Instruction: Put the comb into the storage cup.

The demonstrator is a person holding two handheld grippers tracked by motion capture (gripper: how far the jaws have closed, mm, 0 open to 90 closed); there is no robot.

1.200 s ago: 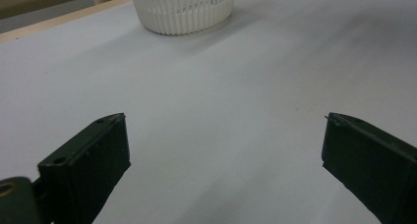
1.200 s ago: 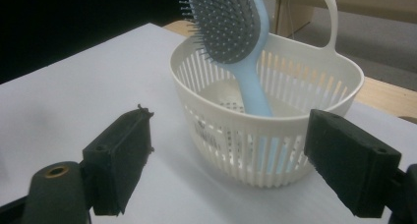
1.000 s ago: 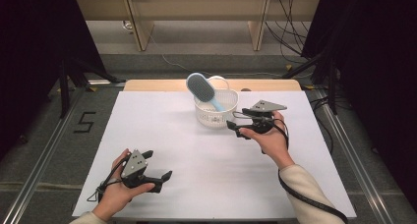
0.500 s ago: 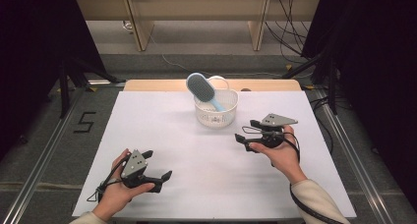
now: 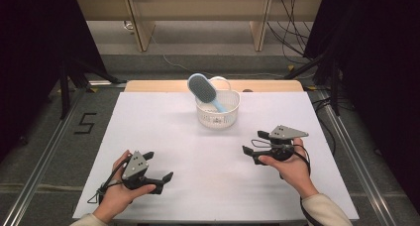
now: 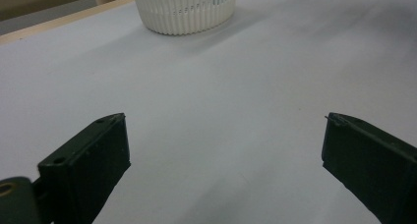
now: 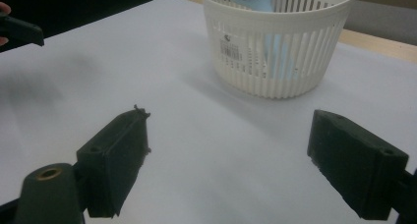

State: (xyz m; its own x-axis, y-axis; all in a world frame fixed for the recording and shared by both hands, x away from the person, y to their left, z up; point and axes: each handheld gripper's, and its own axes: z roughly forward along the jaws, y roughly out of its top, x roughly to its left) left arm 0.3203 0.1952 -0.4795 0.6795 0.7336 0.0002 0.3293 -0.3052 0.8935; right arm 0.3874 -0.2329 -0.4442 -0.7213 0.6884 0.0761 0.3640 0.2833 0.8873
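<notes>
While the left gripper [image 5: 157, 167] stayed put, the right gripper [image 5: 252, 142] had drawn back from the basket [image 5: 218, 118] holding the brush [image 5: 202, 88]; both jaws gaped empty over bare table [image 5: 198, 156].

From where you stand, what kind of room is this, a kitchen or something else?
Probably a lab recording station, not a kitchen: a white table ringed by black curtains, loose cables on the floor, and a person's left gripper and right gripper facing a basket holding a blue brush.
</notes>
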